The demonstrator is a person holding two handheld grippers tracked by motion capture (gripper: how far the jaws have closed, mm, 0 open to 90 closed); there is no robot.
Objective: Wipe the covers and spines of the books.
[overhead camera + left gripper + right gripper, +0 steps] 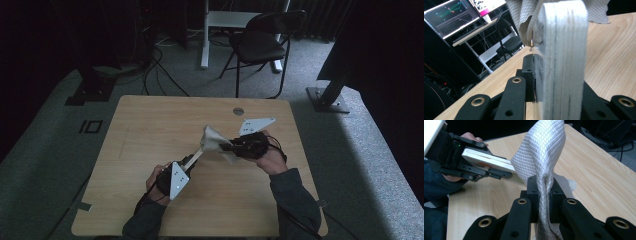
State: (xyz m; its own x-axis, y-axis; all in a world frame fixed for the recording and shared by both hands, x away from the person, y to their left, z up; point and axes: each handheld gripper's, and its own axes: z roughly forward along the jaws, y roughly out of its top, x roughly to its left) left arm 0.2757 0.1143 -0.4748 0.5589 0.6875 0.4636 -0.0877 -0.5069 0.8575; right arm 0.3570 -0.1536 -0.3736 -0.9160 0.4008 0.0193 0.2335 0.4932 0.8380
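Mid-wipe, by the look of it. Left tongs [186, 163] clamped on a flat wooden board [489, 163], held slanting above the surface [150, 125]. Right tongs [543, 185] pinched tight on a bunched white cloth [541, 147], draped over the board's far end. Next, probably: drag cloth along the board, keeping the board steady.

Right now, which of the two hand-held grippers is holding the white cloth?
The right hand-held gripper: its jaws pinch the white cloth. The left hand-held gripper clamps a flat white board instead.
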